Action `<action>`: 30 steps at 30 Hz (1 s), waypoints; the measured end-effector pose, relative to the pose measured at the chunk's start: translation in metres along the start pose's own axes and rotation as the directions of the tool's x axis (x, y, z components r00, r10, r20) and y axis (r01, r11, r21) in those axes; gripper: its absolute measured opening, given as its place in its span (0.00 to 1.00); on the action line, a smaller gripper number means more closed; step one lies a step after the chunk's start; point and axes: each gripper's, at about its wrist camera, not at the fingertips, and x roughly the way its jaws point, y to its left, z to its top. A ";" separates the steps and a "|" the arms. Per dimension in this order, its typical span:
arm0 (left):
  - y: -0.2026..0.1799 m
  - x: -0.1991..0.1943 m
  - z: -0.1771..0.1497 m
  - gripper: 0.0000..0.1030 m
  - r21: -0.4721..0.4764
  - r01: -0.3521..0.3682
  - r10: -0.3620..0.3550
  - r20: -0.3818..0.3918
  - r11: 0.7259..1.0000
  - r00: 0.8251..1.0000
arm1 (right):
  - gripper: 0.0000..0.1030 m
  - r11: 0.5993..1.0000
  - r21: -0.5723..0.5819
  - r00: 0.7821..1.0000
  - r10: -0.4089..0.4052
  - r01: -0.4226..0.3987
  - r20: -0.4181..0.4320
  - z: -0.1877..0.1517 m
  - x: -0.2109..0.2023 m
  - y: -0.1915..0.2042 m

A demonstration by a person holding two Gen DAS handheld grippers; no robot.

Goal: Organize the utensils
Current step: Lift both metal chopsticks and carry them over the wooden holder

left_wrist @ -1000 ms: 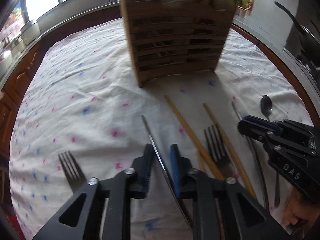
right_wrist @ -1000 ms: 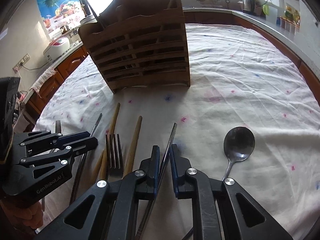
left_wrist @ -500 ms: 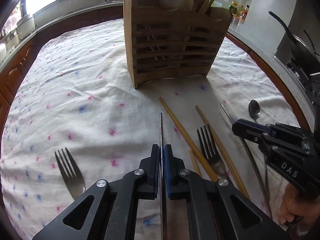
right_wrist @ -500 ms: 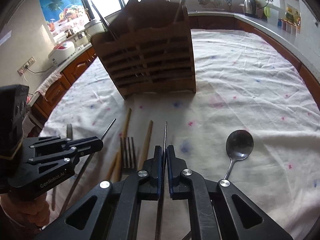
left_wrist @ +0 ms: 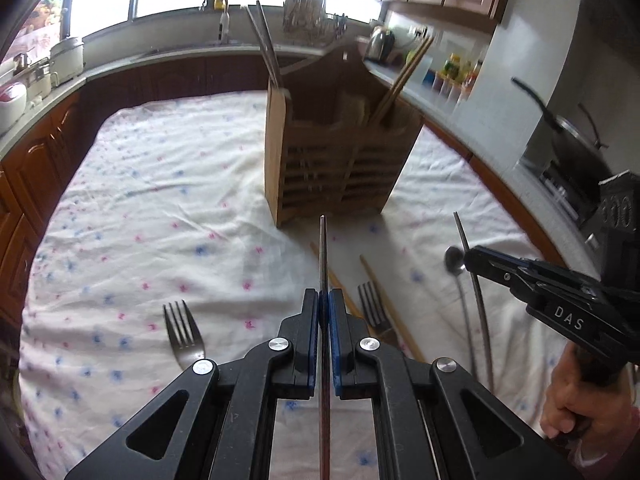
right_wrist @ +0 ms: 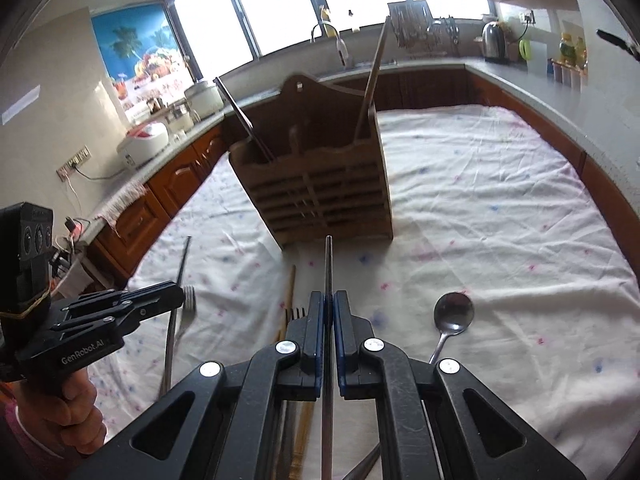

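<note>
My left gripper (left_wrist: 324, 295) is shut on a thin metal chopstick (left_wrist: 323, 248) and holds it above the cloth, pointing at the slatted wooden utensil holder (left_wrist: 340, 168). My right gripper (right_wrist: 328, 297) is shut on a second metal chopstick (right_wrist: 328, 264), also off the cloth and aimed at the holder (right_wrist: 316, 188). Each gripper shows in the other's view: the right gripper (left_wrist: 470, 258) at the right, the left gripper (right_wrist: 180, 292) at the left. The holder has metal chopsticks in its left compartment and wooden ones in its right.
On the flowered tablecloth (left_wrist: 160, 200) lie a fork (left_wrist: 182, 332) at the left, another fork (left_wrist: 372, 308), two wooden chopsticks (left_wrist: 386, 300) and a spoon (right_wrist: 454, 312). Kitchen counters with appliances ring the table.
Both grippers closed fully on their metal chopsticks and rose, lifting them off the cloth. The holder now sits farther off and lower in both views.
</note>
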 end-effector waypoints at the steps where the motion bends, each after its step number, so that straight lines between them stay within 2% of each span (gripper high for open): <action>1: 0.000 -0.007 -0.001 0.03 -0.003 0.002 -0.002 0.012 1.000 1.000 | 0.05 1.000 0.000 1.000 0.002 -0.002 0.010 0.002 -0.004 0.000; 13: 0.000 -0.078 -0.012 0.03 -0.009 0.023 -0.021 0.146 1.000 0.989 | 0.05 0.999 -0.011 0.984 0.042 -0.041 0.171 0.011 -0.054 0.008; 30: -0.001 -0.096 -0.008 0.03 -0.007 0.030 -0.028 0.202 1.000 0.979 | 0.05 0.999 0.007 0.972 0.051 -0.054 0.230 0.019 -0.073 0.000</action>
